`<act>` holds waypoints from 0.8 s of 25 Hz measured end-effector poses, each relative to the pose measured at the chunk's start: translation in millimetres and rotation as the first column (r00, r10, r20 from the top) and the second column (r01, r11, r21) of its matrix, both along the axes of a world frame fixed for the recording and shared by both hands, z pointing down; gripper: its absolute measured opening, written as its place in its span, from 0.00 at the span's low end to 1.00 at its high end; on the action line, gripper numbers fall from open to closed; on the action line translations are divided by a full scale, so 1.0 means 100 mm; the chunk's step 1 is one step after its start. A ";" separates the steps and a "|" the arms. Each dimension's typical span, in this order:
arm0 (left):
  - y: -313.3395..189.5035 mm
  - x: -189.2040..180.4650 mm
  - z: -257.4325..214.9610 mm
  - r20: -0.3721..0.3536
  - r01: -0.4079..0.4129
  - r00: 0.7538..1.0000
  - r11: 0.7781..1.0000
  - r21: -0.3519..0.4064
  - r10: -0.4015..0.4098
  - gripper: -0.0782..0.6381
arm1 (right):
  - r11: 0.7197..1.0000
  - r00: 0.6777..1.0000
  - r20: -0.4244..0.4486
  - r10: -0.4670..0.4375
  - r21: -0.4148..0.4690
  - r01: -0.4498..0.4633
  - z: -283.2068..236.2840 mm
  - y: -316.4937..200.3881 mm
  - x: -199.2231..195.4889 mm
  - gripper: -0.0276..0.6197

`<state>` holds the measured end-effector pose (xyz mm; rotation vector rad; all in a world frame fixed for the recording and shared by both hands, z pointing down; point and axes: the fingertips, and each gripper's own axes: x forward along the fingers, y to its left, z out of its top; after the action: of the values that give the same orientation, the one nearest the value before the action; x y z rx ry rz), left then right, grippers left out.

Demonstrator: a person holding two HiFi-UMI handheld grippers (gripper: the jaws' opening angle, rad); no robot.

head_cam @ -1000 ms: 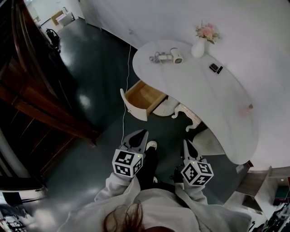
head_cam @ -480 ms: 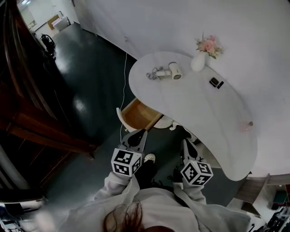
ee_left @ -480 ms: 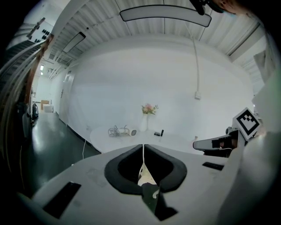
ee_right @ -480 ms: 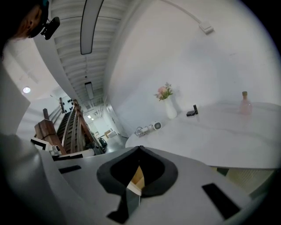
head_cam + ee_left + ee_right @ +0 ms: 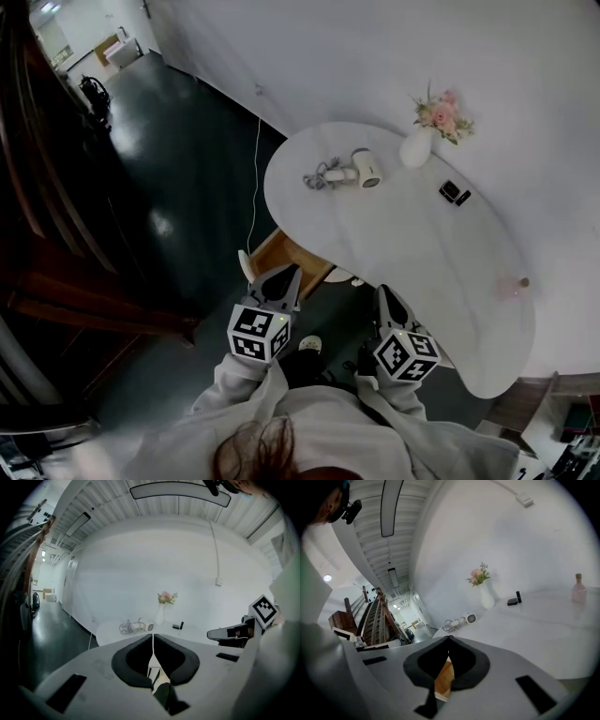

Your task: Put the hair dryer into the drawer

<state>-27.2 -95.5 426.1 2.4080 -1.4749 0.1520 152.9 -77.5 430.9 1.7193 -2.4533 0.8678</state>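
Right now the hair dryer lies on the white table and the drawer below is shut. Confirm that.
No: the drawer stands open, its wooden inside showing in the head view. The hair dryer does lie on the white table.

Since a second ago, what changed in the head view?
The person has walked toward the table: the open drawer now shows right beside the left tool. Nothing taken or released. Left tool and right tool stay shut and empty; the hair dryer still lies on the table.
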 end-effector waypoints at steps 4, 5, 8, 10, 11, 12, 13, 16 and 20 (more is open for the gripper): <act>-0.21 -0.10 0.02 0.000 0.008 1.000 1.000 -0.004 -0.008 0.14 | 1.000 1.000 -0.001 -0.002 -0.004 0.002 0.02 -0.21 -0.08 0.12; -0.24 -0.12 0.04 -0.002 0.010 1.000 1.000 -0.007 -0.010 0.14 | 1.000 1.000 0.003 -0.002 -0.008 0.002 0.03 -0.25 -0.10 0.12; -0.29 -0.16 0.09 -0.011 0.009 1.000 1.000 -0.020 -0.009 0.14 | 1.000 1.000 0.020 -0.010 -0.021 0.010 0.05 -0.32 -0.16 0.12; -0.30 -0.15 0.11 -0.017 0.001 1.000 1.000 -0.024 -0.002 0.13 | 1.000 1.000 0.008 -0.016 -0.019 0.016 0.03 -0.36 -0.16 0.12; -0.29 -0.14 0.11 -0.020 -0.002 1.000 1.000 -0.025 0.001 0.14 | 1.000 1.000 -0.001 -0.019 -0.016 0.019 0.01 -0.39 -0.16 0.12; -0.29 -0.14 0.11 -0.021 -0.004 1.000 1.000 -0.026 0.003 0.14 | 1.000 1.000 -0.010 -0.023 -0.011 0.022 -0.01 -0.41 -0.15 0.12; -0.28 -0.14 0.11 -0.021 -0.005 1.000 1.000 -0.028 0.004 0.14 | 1.000 0.999 -0.020 -0.026 -0.004 0.026 -0.04 -0.44 -0.13 0.12; -0.29 -0.12 0.12 -0.007 -0.011 1.000 1.000 -0.028 0.011 0.14 | 0.999 0.998 -0.054 -0.036 0.013 0.036 -0.11 -0.52 -0.07 0.12; -0.36 -0.07 0.15 0.011 -0.013 1.000 0.999 -0.035 0.014 0.14 | 0.996 0.991 -0.105 -0.079 0.019 0.081 -0.15 -0.67 0.00 0.12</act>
<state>-34.1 -131.5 441.1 2.3934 -1.4486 0.1934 152.4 -144.4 415.8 1.6163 -2.4549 0.7250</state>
